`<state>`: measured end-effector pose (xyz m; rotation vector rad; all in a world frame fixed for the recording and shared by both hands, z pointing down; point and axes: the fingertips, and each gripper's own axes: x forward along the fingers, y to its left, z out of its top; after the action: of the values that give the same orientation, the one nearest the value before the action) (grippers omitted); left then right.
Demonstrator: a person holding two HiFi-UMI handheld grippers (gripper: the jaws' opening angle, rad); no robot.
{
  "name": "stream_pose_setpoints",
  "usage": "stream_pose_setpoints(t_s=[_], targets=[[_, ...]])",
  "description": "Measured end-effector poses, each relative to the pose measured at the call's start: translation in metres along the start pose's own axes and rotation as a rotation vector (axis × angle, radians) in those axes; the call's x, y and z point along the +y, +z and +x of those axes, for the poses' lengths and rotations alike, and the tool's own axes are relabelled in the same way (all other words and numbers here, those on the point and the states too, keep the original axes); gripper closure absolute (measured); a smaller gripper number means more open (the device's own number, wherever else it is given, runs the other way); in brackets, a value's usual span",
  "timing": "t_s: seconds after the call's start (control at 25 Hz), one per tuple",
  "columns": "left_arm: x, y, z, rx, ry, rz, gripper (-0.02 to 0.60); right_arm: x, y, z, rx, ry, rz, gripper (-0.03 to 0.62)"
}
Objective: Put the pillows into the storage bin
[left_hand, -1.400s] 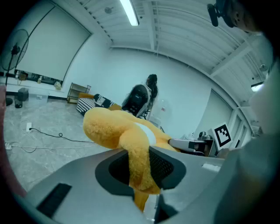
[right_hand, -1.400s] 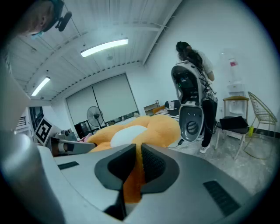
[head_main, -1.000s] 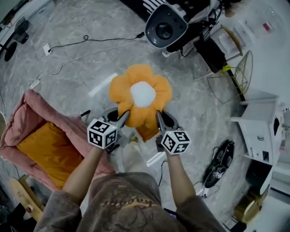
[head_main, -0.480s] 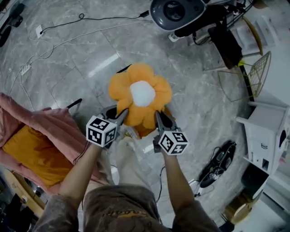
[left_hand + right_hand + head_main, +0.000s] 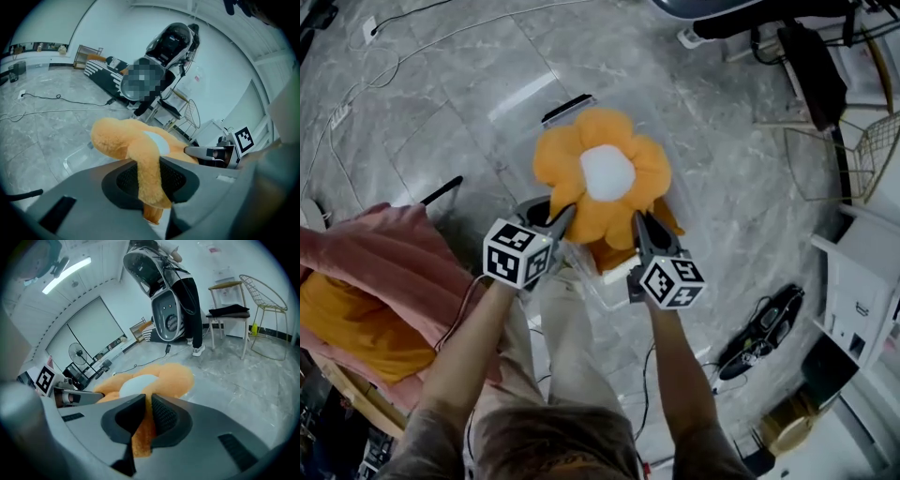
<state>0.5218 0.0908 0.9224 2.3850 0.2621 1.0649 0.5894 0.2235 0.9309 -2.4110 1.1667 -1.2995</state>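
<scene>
Pillow (image 5: pixel 605 183) pinched from both sides, right over the bin (image 5: pixel 586 279)

Nearest in, two forearms reach out side by side, each with a marker cube riding on top. Left gripper (image 5: pixel 561 217): jaws nearly together, squeezing a fold of orange plush at the near-left petal. Right gripper (image 5: pixel 639 220): jaws tighter yet, clamped on the near-right petal. Between them hangs the orange flower pillow, white centre facing up, held above the see-through storage bin, whose near wall shows just under the claws. Off to the left, pink bedding (image 5: pixel 389 262) slumps on the grey marble floor (image 5: pixel 441 122).
</scene>
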Motion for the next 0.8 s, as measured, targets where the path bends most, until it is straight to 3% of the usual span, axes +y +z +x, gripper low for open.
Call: stream_pose_setpoints(t_s=[0.44,0.8], targets=[[0.050,-0.070,0.080,0.062,0.041,-0.030,0.499,-0.059,-0.064,0.064,0.109,0.002,-0.028,0.553],[0.058,-0.076,0.102,0.047,0.065,-0.029,0.486,-0.079,-0.069,0.078,0.129,0.017,-0.050,0.541]])
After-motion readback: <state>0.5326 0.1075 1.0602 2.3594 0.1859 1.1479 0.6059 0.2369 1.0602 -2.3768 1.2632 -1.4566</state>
